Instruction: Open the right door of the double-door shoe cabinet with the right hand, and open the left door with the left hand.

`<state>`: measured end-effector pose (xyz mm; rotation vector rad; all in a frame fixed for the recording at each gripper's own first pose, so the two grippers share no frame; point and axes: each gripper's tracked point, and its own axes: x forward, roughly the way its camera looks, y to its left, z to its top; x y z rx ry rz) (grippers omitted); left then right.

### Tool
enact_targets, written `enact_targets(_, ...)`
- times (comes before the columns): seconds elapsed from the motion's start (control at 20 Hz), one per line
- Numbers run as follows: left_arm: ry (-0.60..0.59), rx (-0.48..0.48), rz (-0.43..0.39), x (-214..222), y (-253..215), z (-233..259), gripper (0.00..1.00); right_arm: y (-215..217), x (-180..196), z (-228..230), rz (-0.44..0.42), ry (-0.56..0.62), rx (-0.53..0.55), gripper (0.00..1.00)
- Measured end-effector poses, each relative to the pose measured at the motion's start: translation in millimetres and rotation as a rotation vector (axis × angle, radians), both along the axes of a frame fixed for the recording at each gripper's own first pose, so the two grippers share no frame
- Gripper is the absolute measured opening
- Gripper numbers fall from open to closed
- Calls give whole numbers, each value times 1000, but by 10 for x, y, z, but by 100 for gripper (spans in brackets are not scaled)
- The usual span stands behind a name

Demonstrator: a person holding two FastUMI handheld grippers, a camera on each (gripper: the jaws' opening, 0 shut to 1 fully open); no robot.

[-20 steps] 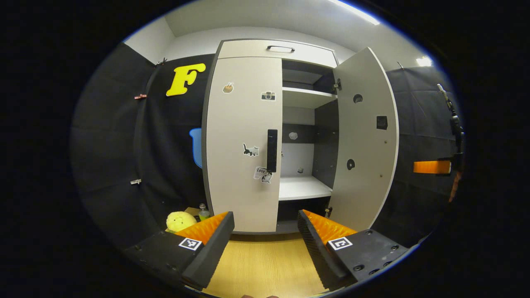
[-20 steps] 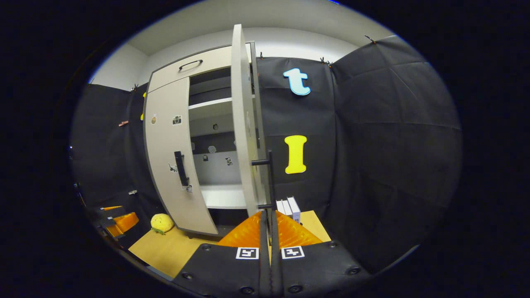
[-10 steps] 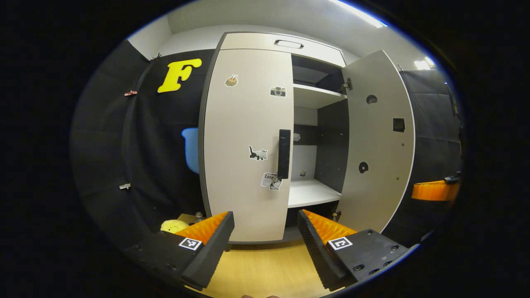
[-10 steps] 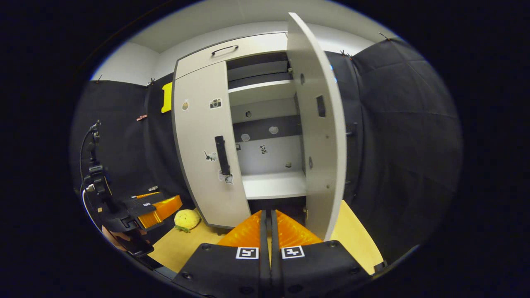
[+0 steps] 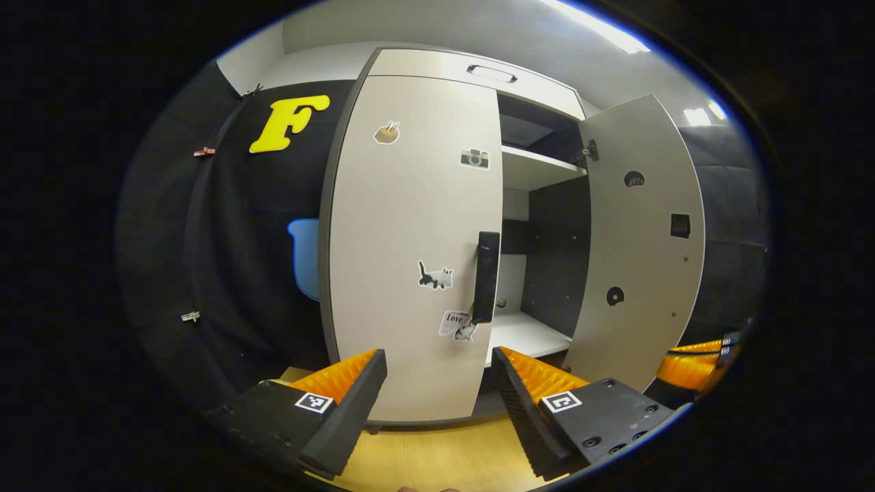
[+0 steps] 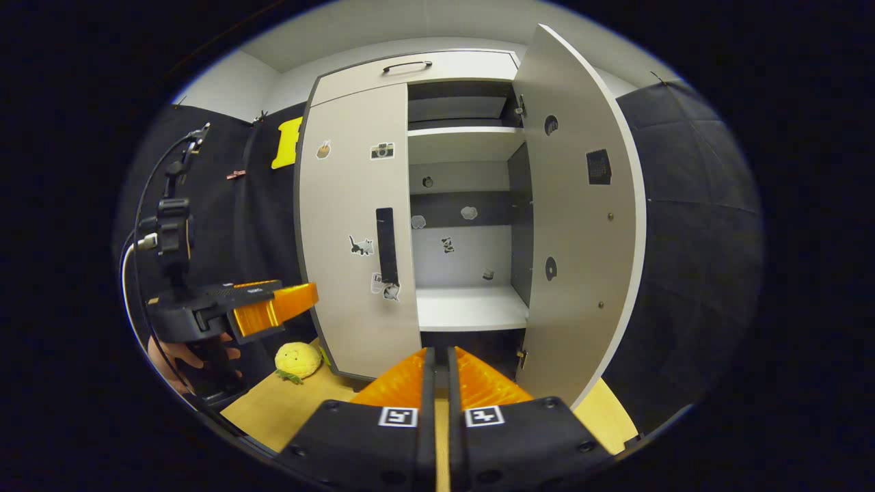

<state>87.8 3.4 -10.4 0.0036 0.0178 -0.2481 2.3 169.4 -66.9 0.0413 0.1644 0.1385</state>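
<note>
In front of both grippers stands a tall pale shoe cabinet (image 6: 355,75) on a light wooden floor (image 6: 273,410), set against a black cloth wall. Its right door (image 6: 581,253) is swung wide open, showing its inner face, and behind it lie white shelves (image 6: 472,311) with dark side walls and a few small stickers on the back panel. The left door (image 5: 410,239) is shut — flat against the cabinet front, with a dark upright handle (image 5: 486,277) along its right edge and small stickers, among them a cat (image 5: 435,275) and a camera (image 5: 474,158). In the left gripper view, the left gripper (image 5: 437,383) is released, its two fingers spread wide apart and empty, pointing at the lower part of the left door near the handle without touching it. In the right gripper view, the right gripper (image 6: 441,372) is clenched on nothing, its fingers pressed nearly together, held back from the open right door. At the left of that view a hand (image 6: 188,355) holds the left gripper out toward the left door — just below it, a yellow plush toy (image 6: 297,359) sits on the floor beside the cabinet's near left corner.
</note>
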Motion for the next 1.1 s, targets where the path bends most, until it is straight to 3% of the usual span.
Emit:
enact_targets(0.05, -3, -2, 5, 91, -39, 42, 95, -34, 94, -32, -9, -10, -5, 22)
enact_targets(0.2, -13, -7, 25, 377, -194, 170, 95, -159, 210, -50, -5, -40, -13, 67)
enact_targets(0.25, -22, -7, 33, 476, -256, 230, 95, -185, 244, -66, 4, -48, -10, 73)
enact_targets(0.3, -30, -5, 39, 578, -334, 284, 95, -221, 275, -94, 9, -49, -9, 90)
enact_targets(0.4, -46, -3, 43, 774, -494, 394, 95, -273, 326, -173, 29, -43, -3, 100)
enact_targets(0.7, -10, 15, 82, 1330, -821, 380, 95, -372, 411, -317, 97, -39, -17, 100)
enact_targets(0.8, 6, 18, 91, 1460, -873, 360, 89, -369, 438, -337, 126, -41, -8, 100)
enact_targets(0.9, 8, 23, 131, 1528, -854, 363, 80, -347, 454, -406, 159, -44, -31, 100)
enact_targets(1.1, 5, 37, 134, 1518, -939, 375, 54, -236, 480, -524, 240, -46, -77, 99)
